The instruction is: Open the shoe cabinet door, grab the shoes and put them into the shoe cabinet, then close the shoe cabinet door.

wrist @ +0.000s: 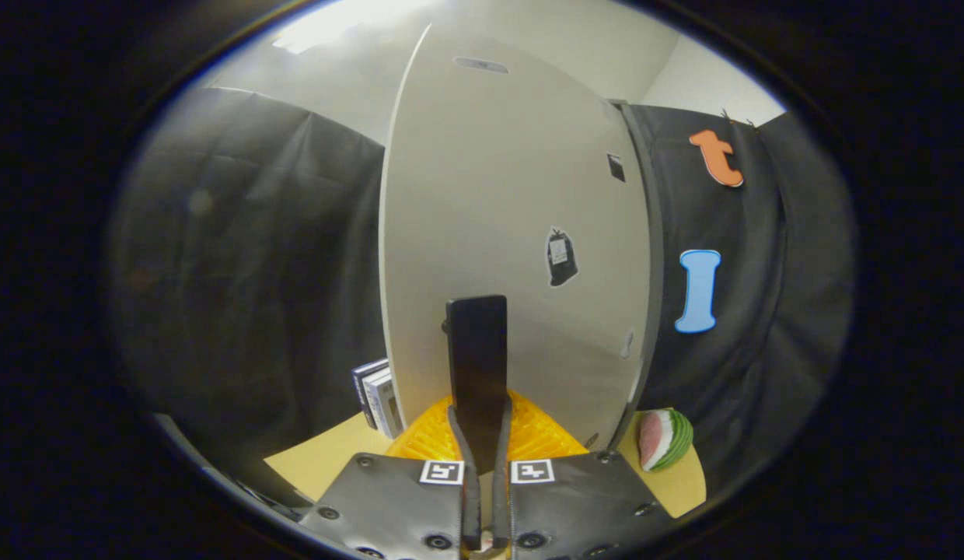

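The white shoe cabinet door (513,194) stands tall right in front of me, with its free edge to the left and its hinge side by a dark frame strip (645,257) to the right. A flat dark handle (476,342) sticks out of the door's lower part. My gripper (480,416) is shut on the bottom of this handle, one finger pressing on each side. The door hides the inside of the cabinet.
A watermelon-slice toy (663,439) lies on the tan tabletop (326,459), right of the door's foot. Some upright boxes or books (377,400) stand just left of the door's edge. Black booth cloth hangs on both sides.
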Demonstrator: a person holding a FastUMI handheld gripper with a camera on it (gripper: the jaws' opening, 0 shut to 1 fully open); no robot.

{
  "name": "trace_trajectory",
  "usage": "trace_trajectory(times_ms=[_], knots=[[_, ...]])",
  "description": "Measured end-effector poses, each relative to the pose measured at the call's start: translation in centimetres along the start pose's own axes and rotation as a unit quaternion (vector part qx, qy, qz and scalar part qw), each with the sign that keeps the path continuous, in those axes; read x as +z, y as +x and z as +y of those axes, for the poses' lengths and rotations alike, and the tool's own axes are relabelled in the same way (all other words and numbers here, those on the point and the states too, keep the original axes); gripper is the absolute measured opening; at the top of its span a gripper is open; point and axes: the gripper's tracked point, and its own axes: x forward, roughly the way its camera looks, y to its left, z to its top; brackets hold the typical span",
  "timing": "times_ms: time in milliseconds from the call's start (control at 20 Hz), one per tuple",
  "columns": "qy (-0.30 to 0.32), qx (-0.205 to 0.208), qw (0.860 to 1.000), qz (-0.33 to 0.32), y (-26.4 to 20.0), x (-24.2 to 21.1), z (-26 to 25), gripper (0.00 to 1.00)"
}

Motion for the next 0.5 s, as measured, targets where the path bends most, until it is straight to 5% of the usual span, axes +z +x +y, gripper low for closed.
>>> trace_trajectory(times_ms=[500], knots=[[0.001,-0.073,0.997,-0.002,-4.9,-0.3,-7.5,0.06]])
